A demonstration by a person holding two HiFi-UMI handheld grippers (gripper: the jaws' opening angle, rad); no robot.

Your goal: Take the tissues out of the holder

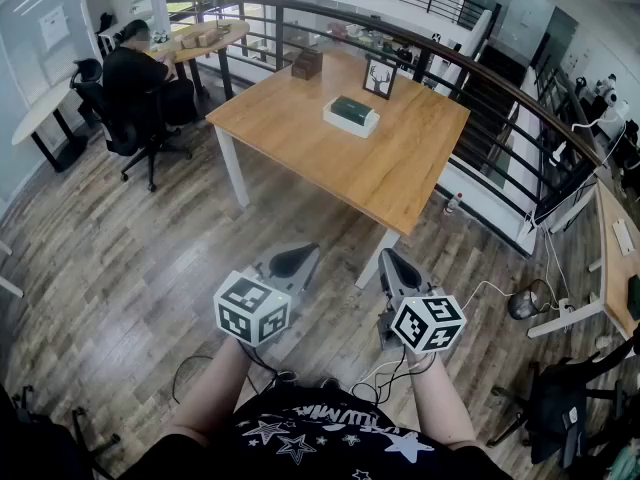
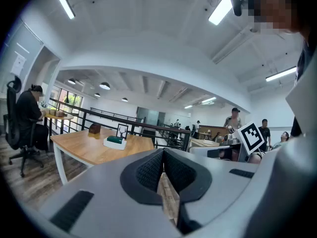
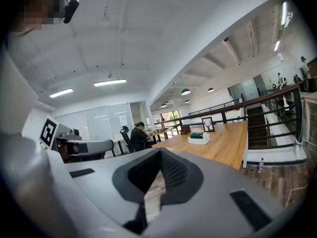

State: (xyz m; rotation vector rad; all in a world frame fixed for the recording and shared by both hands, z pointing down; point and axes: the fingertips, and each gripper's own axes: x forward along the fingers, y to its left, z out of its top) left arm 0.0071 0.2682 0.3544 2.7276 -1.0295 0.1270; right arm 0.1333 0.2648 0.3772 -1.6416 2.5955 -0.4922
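Both grippers were held out low in front of the person, side by side and just apart, pointing a little below level toward the wooden table [image 1: 330, 158]. The left gripper [image 1: 293, 260] had its ribbed pads closed tip to tip with nothing between them, only floor showing through the slit behind. The right gripper [image 1: 395, 268] was likewise fully closed and empty.

The tissue holder [image 1: 351, 115], a white box with a dark green top, lay flat on the table well ahead of both grippers, slightly to the left of the left gripper's line and ahead and a little right of the right gripper's line. Beyond it from the grippers stood a framed deer picture [image 1: 379, 79], and further off a brown box [image 1: 306, 64]. Whether a sheet stood up from the holder's top could not be made out from that range.

By my reading the task had not yet started and the step in hand was the approach. To do it well, the person would need to walk up to the table's near edge, then open one gripper before it came over the box. The other gripper would best settle on the holder's side to pin it, since a light box would likely lift with the sheet. The pulling gripper should pinch only the topmost tissue and draw straight up.
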